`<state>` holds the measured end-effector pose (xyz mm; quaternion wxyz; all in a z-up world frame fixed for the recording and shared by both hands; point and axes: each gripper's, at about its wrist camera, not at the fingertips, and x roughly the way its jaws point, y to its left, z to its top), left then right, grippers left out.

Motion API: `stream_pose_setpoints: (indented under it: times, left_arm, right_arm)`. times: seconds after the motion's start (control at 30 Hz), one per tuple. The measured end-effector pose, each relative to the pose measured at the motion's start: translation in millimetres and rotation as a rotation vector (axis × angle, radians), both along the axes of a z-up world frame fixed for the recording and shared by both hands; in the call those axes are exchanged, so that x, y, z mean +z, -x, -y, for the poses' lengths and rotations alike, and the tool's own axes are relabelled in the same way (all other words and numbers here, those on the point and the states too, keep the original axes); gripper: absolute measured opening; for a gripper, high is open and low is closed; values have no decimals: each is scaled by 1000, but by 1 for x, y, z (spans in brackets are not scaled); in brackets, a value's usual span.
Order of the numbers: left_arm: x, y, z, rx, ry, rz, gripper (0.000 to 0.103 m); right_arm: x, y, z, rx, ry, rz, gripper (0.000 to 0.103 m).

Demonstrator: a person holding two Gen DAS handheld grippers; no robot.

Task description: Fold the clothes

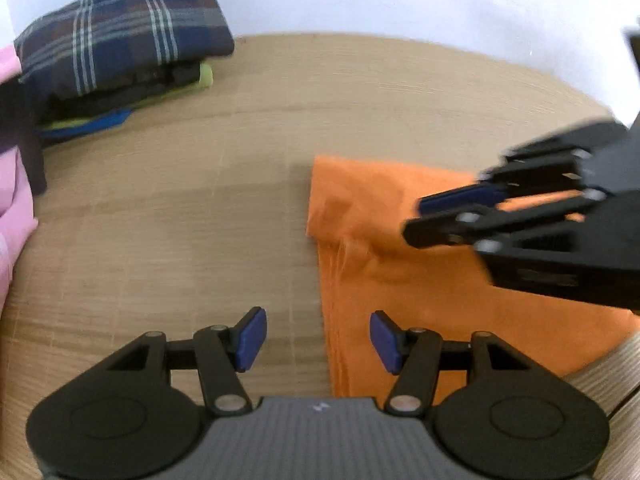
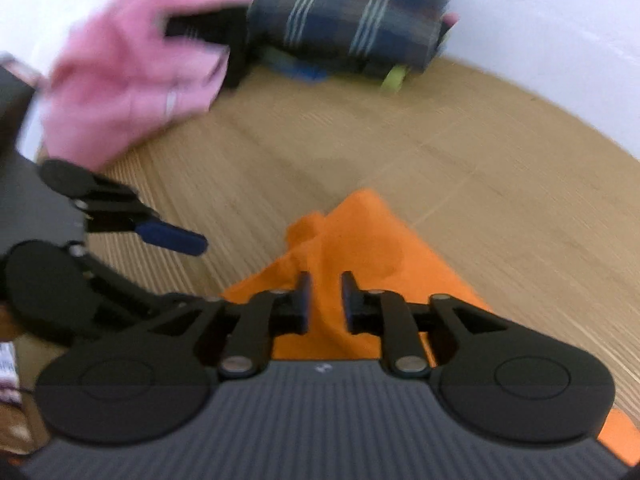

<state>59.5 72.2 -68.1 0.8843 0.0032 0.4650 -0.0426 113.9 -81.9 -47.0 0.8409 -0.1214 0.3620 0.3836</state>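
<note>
Right wrist view motion-blurred throughout: pink garment (image 2: 132, 76) and plaid stack (image 2: 352, 28) at 11–12 o'clock smeared, weave unreadable. Orange cloth (image 2: 352, 248) runs under the right tongs (image 2: 325, 300), near part hidden; contact with the pads can't be told. In the left wrist view the pink garment (image 1: 14, 208) is cut off at 9 o'clock and the right tongs (image 1: 416, 216) are blurred, cropped at 3 o'clock.

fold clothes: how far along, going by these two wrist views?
Done: plaid garment tops a folded stack by the wall. In hand: orange garment flat on the table, both grippers open over it, neither gripping. Left: pink garment lies crumpled.
</note>
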Motion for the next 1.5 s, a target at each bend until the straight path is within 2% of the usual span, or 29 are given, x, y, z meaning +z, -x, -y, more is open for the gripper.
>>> stream_pose_setpoints:
  times: [0.03, 0.07, 0.17, 0.3, 0.37, 0.5, 0.57, 0.63, 0.7, 0.77, 0.87, 0.97, 1.0, 1.03, 1.07, 1.17, 1.23, 1.37, 1.5]
  left_arm:
    - [5, -4, 0, -3, 13, 14, 60]
    - [10, -8, 1, -7, 20, 28, 60]
    - [20, -26, 7, -17, 26, 57, 60]
    - [22, -51, 24, -53, 49, 67, 60]
    - [18, -63, 35, -66, 55, 56, 60]
    - [1, -88, 51, -75, 68, 19, 60]
    - [-6, -98, 57, -62, 74, -9, 60]
    - [-11, -105, 63, -49, 69, -28, 60]
    - [-14, -109, 68, -40, 51, -36, 60]
    - [-16, -110, 73, -31, 29, -42, 60]
    - [-19, -112, 78, -9, 0, -56, 60]
    - [-23, -112, 83, 18, -20, -72, 60]
    - [-25, -112, 84, 25, -25, -77, 60]
    - [-26, -112, 86, 32, -32, -81, 60]
    - [-27, -112, 88, 41, -41, -83, 60]
    - [-28, -112, 94, 73, -63, -68, 61]
    - [-30, -115, 95, 100, -74, -48, 61]
    - [-33, -124, 97, 129, -103, -7, 66]
    - [-31, -131, 95, 137, -108, 1, 65]
  right_arm:
    - [4, 0, 11, -36, -33, 8, 40]
    - [7, 3, 25, -78, -55, 10, 42]
    - [5, 11, 64, -248, -29, 6, 42]
    - [1, 25, 138, -565, -91, -79, 42]
    - [-1, 32, 178, -688, -101, -117, 43]
    - [12, 44, 266, -925, -76, -48, 43]
    - [18, 42, 312, -1040, -120, -39, 43]
    - [17, 36, 357, -1119, -214, -77, 45]
    - [8, 24, 394, -1160, -287, -138, 45]
    - [-2, 13, 414, -1181, -294, -170, 45]
    - [-18, -7, 423, -1152, -297, -207, 45]
    - [-30, -19, 432, -1123, -349, -261, 44]
    - [-32, -21, 434, -1112, -368, -267, 36]
    - [-32, -22, 432, -1095, -388, -264, 13]
    - [-29, -19, 430, -1087, -400, -230, 6]
    - [-15, -4, 434, -1130, -458, -117, 7]
    - [-17, 2, 444, -1191, -483, -105, 7]
    - [-41, -3, 450, -1210, -415, -175, 7]
    - [-48, -4, 443, -1167, -315, -141, 8]
